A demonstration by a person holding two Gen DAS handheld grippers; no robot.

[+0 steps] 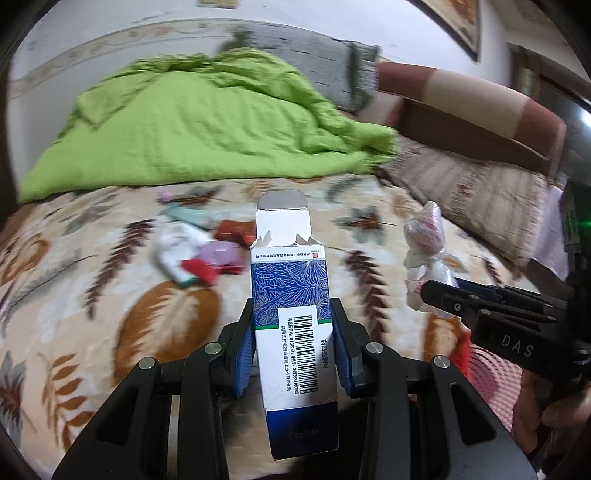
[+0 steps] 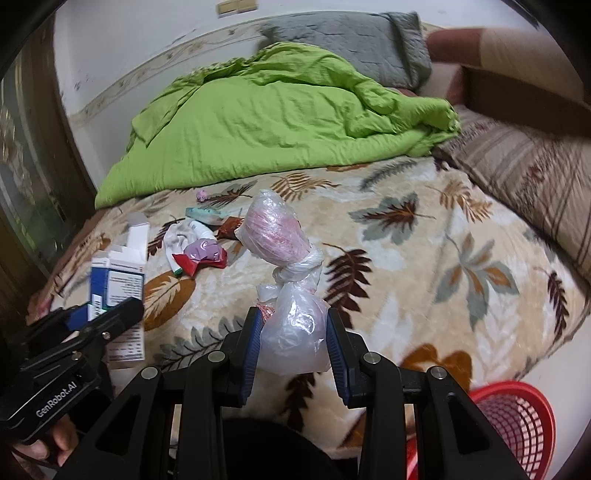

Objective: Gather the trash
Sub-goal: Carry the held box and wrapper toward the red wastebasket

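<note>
Both tongs loaded over the leaf-print blanket (image 2: 424, 258)
Left gripper (image 1: 293, 339) clamps a blue-and-white carton (image 1: 291, 295); right gripper (image 2: 293, 336) pinches a knotted plastic bag (image 2: 291, 295); red basket (image 2: 517, 424) nearby

A bed (image 2: 424, 258) fills the room, spread with a cream blanket (image 1: 258, 184) printed with brown and grey leaves. A crumpled lime-green quilt (image 2: 288, 110) lies toward the head, a grey pillow (image 2: 351, 44) behind it. The white wall (image 2: 129, 48) carries a patterned border; a framed picture (image 1: 458, 22) hangs above.
</note>
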